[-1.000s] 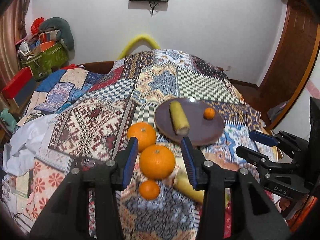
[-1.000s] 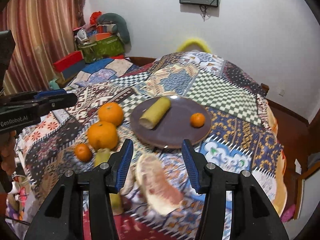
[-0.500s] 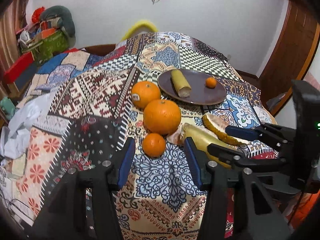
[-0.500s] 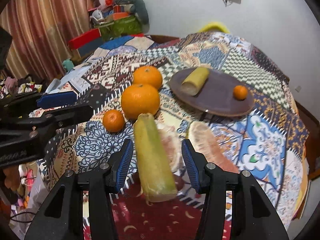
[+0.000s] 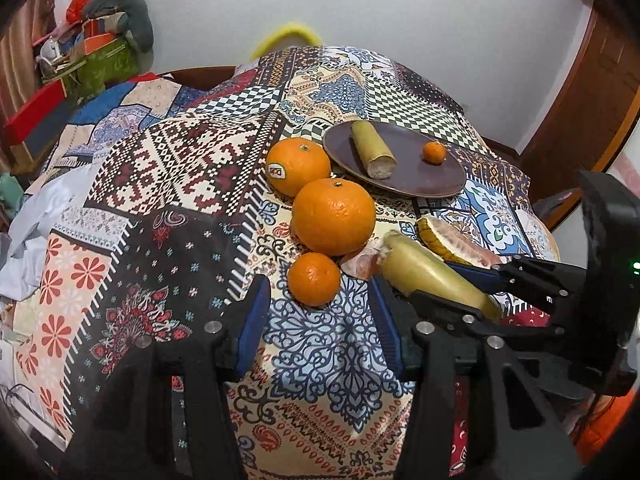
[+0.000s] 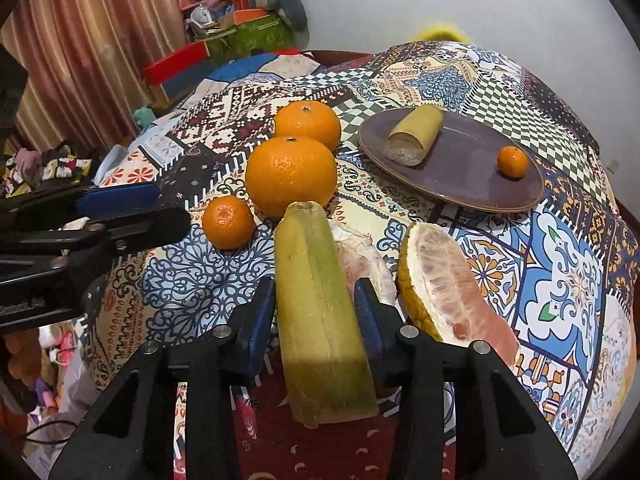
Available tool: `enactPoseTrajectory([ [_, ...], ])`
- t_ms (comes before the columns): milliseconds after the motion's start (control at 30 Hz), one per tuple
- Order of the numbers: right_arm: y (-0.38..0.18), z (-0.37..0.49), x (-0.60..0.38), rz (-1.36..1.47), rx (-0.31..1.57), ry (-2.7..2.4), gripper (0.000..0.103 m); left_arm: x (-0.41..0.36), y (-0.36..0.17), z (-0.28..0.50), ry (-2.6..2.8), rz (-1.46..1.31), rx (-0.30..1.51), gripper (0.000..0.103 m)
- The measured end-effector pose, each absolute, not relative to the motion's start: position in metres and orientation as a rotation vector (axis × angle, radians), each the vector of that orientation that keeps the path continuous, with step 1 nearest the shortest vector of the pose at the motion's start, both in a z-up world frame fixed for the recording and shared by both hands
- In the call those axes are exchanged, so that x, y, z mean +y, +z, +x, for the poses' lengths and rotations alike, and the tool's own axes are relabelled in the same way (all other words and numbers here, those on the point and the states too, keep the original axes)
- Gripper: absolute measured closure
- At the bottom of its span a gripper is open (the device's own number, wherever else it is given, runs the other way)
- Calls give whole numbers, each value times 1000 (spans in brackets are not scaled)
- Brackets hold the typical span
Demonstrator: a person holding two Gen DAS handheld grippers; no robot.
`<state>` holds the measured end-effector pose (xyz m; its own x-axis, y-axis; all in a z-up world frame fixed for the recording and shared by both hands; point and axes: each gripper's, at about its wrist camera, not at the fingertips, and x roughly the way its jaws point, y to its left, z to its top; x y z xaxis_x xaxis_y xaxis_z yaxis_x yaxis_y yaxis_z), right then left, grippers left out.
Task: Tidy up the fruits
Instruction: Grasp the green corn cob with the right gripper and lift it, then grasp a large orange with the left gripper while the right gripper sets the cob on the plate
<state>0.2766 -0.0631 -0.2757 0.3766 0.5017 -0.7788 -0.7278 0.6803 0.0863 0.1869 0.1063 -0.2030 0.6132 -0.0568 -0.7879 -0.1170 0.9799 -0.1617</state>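
My right gripper (image 6: 316, 320) is shut on a yellow-green cane piece (image 6: 320, 312) lying on the patterned cloth; the piece also shows in the left wrist view (image 5: 432, 276). My left gripper (image 5: 316, 324) is open, just short of a small orange (image 5: 314, 279). Two big oranges (image 5: 334, 216) (image 5: 298, 166) sit behind it. A brown plate (image 5: 424, 176) holds another cane piece (image 5: 372, 150) and a small orange (image 5: 434, 153). Pomelo wedges (image 6: 444, 280) lie to the right of the held piece.
The table is draped in a patchwork cloth (image 5: 180, 184) that falls off at the edges. Boxes and clutter (image 5: 80, 64) stand at the far left by a curtain. A wooden door (image 5: 576, 92) is at the right.
Both grippers have come lower and closer to the fruit. My right gripper has closed on the cane piece that lay between its open fingers half a second ago.
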Motion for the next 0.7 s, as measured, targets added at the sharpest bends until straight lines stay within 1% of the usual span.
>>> enactPoseTrajectory([
  [67,-271,276,-69,-281,865,795,69,104,-203,191,36,-197,910,45],
  [133,-266,279,-75,-259,852,790,69,103,-202,196,41,-192,903,43],
  [433,-233,297,-111,-143,778,764,70,98,-211,230,38,-195,933,41],
  [567,-224,303,-118,-133,746,728,69,94,-218,245,37,-185,952,39],
  [700,-220,312,-129,-103,735,711,69,93,-224,257,44,-180,963,38],
])
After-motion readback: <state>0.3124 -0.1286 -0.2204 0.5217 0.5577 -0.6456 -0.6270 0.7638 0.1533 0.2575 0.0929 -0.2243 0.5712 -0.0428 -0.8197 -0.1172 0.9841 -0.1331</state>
